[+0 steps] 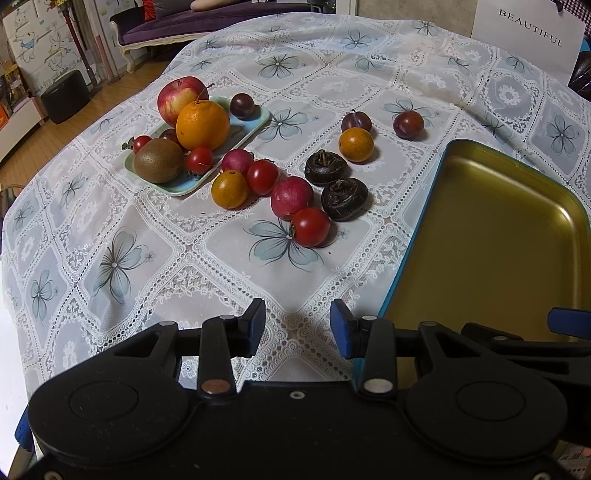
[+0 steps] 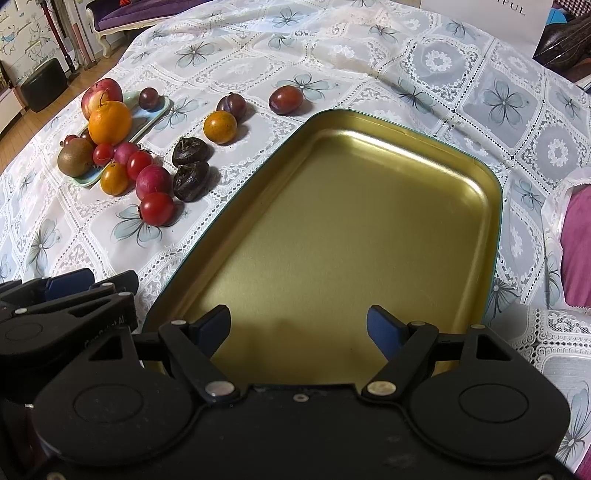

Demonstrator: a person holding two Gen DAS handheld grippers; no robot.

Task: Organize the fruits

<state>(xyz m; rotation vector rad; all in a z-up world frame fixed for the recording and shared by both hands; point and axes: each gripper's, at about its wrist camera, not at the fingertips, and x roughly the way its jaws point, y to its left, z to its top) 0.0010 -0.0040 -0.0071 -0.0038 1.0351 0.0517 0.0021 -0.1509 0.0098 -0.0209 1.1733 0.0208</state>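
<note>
A small pale green tray (image 1: 255, 127) at the left holds an apple (image 1: 179, 98), an orange (image 1: 202, 124), a kiwi (image 1: 158, 160), a plum and cherry tomatoes. Loose fruit lies on the cloth beside it: tomatoes (image 1: 310, 226), small oranges (image 1: 355, 144), plums (image 1: 408, 124), two dark water chestnuts (image 1: 344, 198). A large empty gold tin tray (image 2: 351, 229) sits at the right. My left gripper (image 1: 297, 328) is open and empty above the cloth, short of the fruit. My right gripper (image 2: 299, 325) is open and empty over the gold tray's near end.
The lace flowered tablecloth (image 1: 147, 266) covers a round table. A white "BEAUTIFUL" paper bag (image 1: 528, 33) stands at the far right edge. A pink cloth bundle (image 2: 576, 251) lies right of the gold tray. A purple sofa (image 1: 177, 22) stands beyond the table.
</note>
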